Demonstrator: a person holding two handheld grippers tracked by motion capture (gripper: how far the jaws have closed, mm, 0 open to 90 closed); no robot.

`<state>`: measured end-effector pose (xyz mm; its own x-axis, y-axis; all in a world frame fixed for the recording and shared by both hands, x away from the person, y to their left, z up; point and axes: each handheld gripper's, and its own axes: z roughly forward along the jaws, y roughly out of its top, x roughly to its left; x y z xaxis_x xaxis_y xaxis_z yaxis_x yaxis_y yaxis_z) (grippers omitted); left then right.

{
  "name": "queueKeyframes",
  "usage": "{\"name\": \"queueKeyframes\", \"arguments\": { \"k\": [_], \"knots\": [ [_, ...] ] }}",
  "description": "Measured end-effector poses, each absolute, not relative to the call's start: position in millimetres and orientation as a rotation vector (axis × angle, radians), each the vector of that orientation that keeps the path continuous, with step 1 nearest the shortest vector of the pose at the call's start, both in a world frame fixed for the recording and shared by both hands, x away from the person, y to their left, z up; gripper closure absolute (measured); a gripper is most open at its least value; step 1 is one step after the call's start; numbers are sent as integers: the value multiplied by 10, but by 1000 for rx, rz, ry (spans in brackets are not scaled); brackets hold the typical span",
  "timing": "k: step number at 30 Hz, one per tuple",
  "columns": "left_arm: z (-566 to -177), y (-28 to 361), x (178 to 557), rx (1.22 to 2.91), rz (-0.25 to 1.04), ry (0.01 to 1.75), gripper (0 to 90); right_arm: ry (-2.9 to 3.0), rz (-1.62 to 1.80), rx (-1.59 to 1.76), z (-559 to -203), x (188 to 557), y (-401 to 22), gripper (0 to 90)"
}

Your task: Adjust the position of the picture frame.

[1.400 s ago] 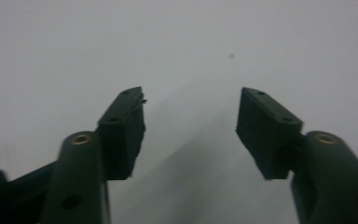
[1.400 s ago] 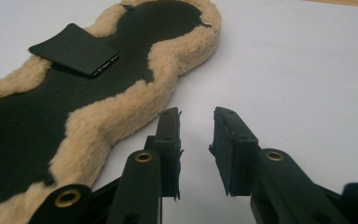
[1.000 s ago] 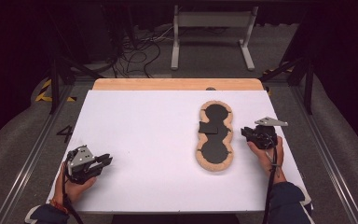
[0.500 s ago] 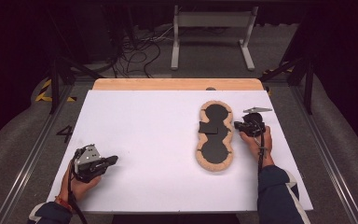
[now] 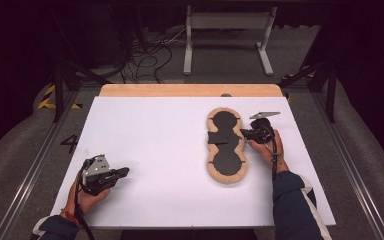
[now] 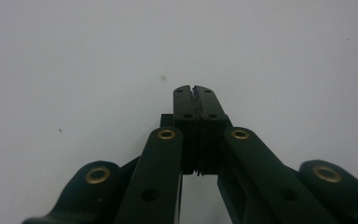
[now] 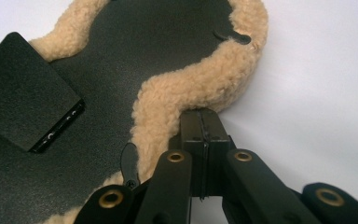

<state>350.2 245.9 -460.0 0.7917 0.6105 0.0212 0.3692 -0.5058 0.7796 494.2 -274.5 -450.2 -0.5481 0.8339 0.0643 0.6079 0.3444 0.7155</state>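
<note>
A fleece-edged pad (image 5: 226,146), shaped like a figure eight with a black face and a tan woolly border, lies flat on the white table (image 5: 170,150), and everything else is easiest placed from it. It sits toward the table's right half, its long axis running away from the person. A small black flap (image 5: 215,137) juts from the pad's narrow waist on the side away from the right hand. The right gripper (image 5: 246,134) is held against the opposite side of that waist; in the right gripper view its tips (image 7: 204,122) are pressed together and touch the woolly edge (image 7: 186,88) where the border curves inward, though I cannot tell whether any fleece is caught between them. The right hand (image 5: 266,149) behind it rests just beside the pad's near lobe. Well apart from the pad, near the table's front left corner, the left gripper (image 5: 122,171) points roughly toward the pad, held in the left hand (image 5: 87,197). Its jaws are pressed together on nothing, with bare white table beyond the tips (image 6: 195,100) in the left gripper view.
</note>
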Motion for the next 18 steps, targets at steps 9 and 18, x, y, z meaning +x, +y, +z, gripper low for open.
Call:
{"name": "queueKeyframes", "arguments": {
  "k": [9, 18],
  "knots": [
    [-4633, 2376, 3555, 2165, 338, 715, 885, 2396, 1030, 1171, -4500, 4944, -2520, 900],
    [-4625, 2075, 3517, 2197, 277, 626, 877, 2496, 1025, 1042, -4492, 4846, -2218, 900]
  ]
}}
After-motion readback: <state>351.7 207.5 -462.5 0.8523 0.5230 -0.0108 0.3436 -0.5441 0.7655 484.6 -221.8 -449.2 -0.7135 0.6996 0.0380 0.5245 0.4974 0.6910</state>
